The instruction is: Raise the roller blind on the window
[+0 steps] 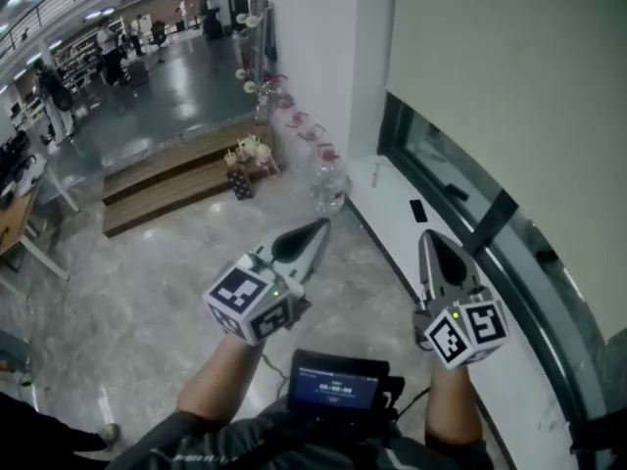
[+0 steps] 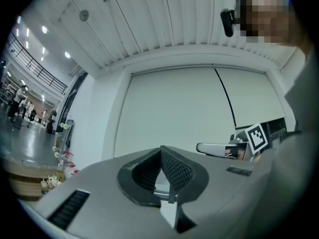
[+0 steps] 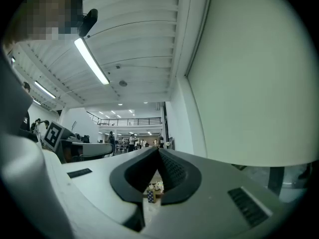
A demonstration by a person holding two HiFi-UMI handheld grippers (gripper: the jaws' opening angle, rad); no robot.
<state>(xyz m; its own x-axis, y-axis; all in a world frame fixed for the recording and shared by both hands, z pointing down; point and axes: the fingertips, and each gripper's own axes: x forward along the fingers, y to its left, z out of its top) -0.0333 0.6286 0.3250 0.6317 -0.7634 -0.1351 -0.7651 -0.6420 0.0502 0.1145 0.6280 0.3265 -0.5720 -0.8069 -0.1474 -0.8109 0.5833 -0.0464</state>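
The pale roller blind (image 1: 509, 76) hangs low over the window at the upper right, leaving a strip of glass (image 1: 460, 179) bare beneath it. It fills the wall ahead as the blind (image 2: 179, 113) in the left gripper view, with a thin dark line (image 2: 225, 98) running down it. In the right gripper view the blind (image 3: 259, 83) is at the right. My left gripper (image 1: 321, 225) and right gripper (image 1: 427, 235) are held side by side below it, both shut and empty, touching nothing. The left gripper (image 2: 161, 150) sees the right gripper (image 2: 214, 148) beside it.
A white window sill (image 1: 392, 199) runs under the glass, with a small dark thing (image 1: 418, 210) lying on it. A water bottle (image 1: 329, 186) stands on the floor by the wall. Wooden steps (image 1: 167, 179) lie to the left. A screen device (image 1: 338, 385) sits at my chest.
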